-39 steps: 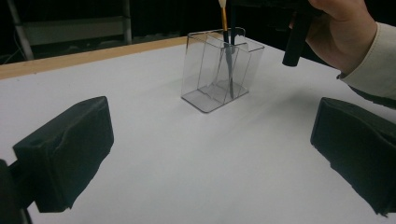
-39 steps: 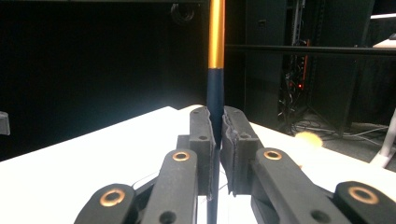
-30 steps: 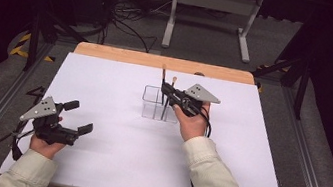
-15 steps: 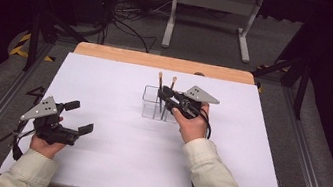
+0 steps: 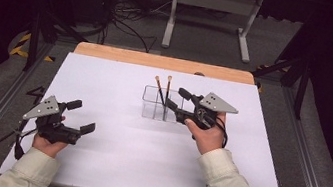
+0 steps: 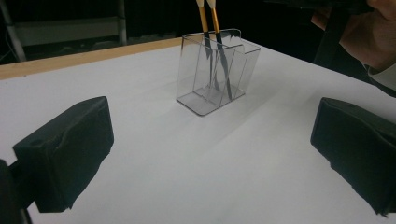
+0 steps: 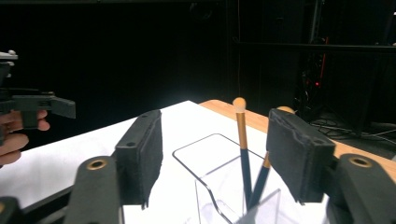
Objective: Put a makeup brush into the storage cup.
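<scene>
Our right tongs [image 5: 176,105] have just been opening beside two brushes [image 5: 163,95] in the clear holder [image 5: 152,109], gripping nothing. Our left tongs [image 5: 81,116] rest wide open and empty on the surface [image 5: 109,155].

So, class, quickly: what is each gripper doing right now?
Left gripper: open, holding nothing.
Right gripper: open, its jaws have just been opening; brushes in the clear holder between them, not gripped.

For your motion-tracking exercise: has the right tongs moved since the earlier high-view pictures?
Yes. The right tongs have drawn back rightward from the clear brush holder, jaws just opening, leaving two brushes standing inside.
</scene>
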{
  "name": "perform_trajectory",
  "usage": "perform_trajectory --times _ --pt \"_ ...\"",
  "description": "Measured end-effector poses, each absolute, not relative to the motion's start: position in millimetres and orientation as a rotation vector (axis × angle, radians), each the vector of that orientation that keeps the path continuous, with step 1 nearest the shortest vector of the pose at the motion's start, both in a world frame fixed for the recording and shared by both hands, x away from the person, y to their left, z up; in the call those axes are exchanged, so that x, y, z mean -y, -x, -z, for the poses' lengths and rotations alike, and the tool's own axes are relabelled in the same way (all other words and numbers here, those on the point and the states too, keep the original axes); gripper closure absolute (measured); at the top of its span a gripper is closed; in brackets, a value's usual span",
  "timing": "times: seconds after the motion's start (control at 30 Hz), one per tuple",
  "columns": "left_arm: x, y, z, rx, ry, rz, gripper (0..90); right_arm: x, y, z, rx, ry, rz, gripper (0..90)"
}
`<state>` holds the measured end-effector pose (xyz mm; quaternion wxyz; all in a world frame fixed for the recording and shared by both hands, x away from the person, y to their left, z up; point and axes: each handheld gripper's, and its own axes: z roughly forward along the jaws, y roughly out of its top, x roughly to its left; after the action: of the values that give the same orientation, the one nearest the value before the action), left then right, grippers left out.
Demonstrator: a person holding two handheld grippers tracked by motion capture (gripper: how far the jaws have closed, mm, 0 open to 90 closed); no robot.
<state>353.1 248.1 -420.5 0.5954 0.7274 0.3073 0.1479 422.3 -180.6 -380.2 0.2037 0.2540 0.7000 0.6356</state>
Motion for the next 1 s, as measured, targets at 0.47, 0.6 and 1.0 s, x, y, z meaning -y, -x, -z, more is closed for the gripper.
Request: perform_trajectory --times 0.47,0.6,1.0 --pt "-248 -351 417 -0.691 -1.68 -0.326 0.0 218 -402 367 -2.018 -0.708 -1.73 24.7" --pt "-249 -347 416 -0.683 -1.681 -0.323 0.0 228 -396 368 -2.033 -0.693 -1.711 23.3" --pt "-253 -338 417 -0.662 -1.696 -0.313 0.0 256 -379 375 -2.071 -0.681 -1.683 21.0"
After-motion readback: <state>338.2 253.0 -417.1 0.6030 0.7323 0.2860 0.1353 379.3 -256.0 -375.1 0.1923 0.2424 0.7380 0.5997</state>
